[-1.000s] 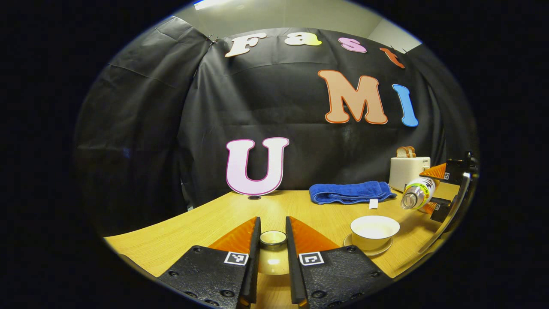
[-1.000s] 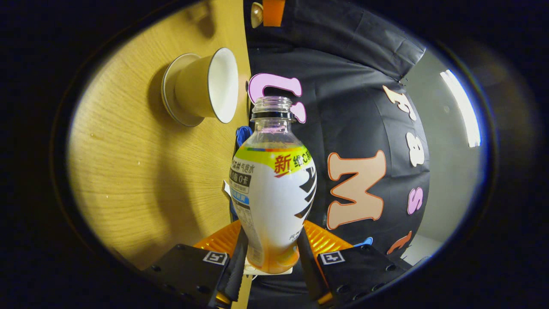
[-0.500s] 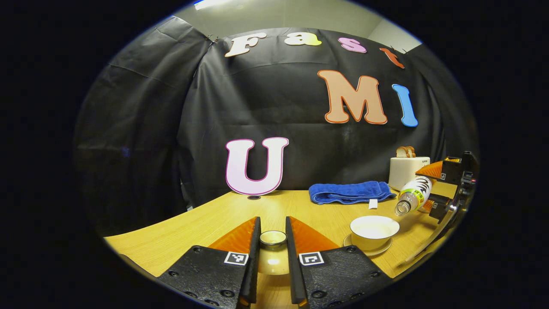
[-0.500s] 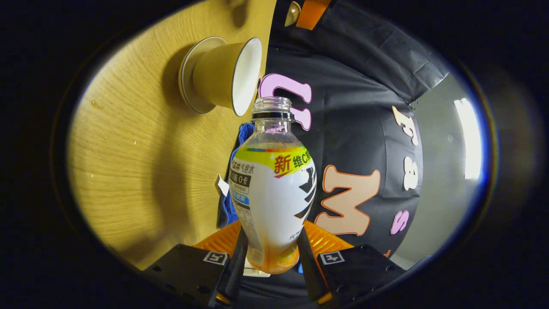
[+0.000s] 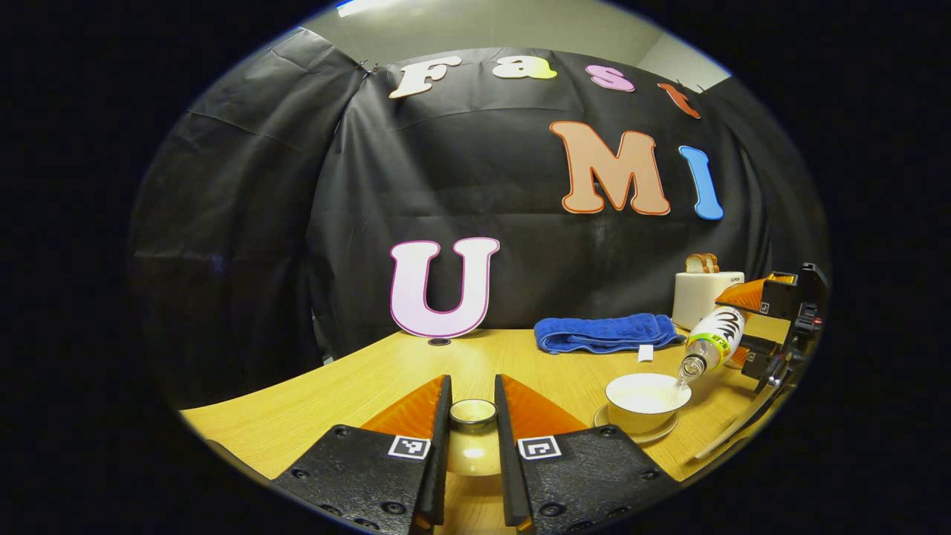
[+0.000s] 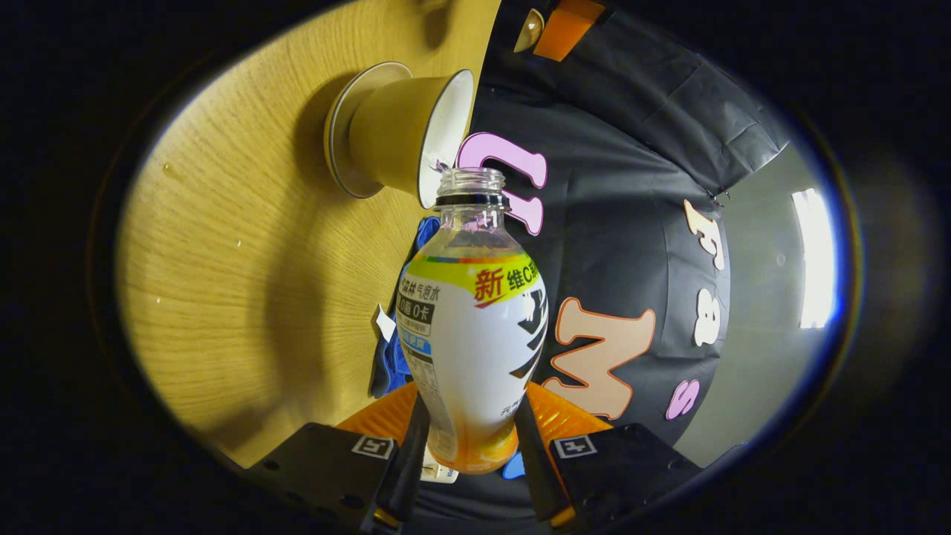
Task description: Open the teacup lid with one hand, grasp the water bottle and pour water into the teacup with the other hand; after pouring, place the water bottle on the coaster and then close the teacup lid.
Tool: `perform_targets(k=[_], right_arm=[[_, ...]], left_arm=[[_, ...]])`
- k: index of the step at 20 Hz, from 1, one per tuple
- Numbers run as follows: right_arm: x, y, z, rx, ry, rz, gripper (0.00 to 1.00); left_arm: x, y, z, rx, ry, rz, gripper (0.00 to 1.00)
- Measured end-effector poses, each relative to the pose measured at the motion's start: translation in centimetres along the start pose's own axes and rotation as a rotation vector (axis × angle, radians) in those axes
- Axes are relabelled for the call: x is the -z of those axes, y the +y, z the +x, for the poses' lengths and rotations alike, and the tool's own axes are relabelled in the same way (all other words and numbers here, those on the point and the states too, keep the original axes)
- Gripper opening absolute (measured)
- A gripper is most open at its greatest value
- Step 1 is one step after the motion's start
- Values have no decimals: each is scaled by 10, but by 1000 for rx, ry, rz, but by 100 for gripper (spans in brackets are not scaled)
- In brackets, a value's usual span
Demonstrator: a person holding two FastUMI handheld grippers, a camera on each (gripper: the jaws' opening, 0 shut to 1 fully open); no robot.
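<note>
Two fingers of the right gripper [image 6: 466,446] clamp the base of the water bottle [image 6: 474,349] (clear plastic, bulbous, wrapped label), tipped so its uncapped mouth sits at the rim of the teacup [image 5: 647,400]. The cup is a round cream bowl, uncovered, on a saucer [image 5: 663,435] on the wood-grain table [image 5: 371,379]. The left gripper [image 5: 472,431] is closed on the knob of the glossy lid [image 5: 473,453], held near the table, left of the cup. Behind it: folded blue terry towel [image 5: 605,332], white toaster [image 5: 702,293].
</note>
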State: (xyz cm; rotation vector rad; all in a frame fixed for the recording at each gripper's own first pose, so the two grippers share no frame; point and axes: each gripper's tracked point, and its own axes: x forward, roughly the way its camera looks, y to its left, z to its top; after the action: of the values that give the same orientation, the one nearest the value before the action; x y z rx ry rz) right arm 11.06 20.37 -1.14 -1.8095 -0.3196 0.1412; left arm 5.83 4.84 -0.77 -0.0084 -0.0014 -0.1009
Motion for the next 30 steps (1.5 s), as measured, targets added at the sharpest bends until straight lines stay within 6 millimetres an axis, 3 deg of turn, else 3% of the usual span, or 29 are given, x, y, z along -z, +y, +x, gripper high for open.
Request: perform_targets(k=[30], right_arm=[[-13,-21,-2,159,-76,-240,61]], left_arm=[[1,0,0,0,1,-3,28]])
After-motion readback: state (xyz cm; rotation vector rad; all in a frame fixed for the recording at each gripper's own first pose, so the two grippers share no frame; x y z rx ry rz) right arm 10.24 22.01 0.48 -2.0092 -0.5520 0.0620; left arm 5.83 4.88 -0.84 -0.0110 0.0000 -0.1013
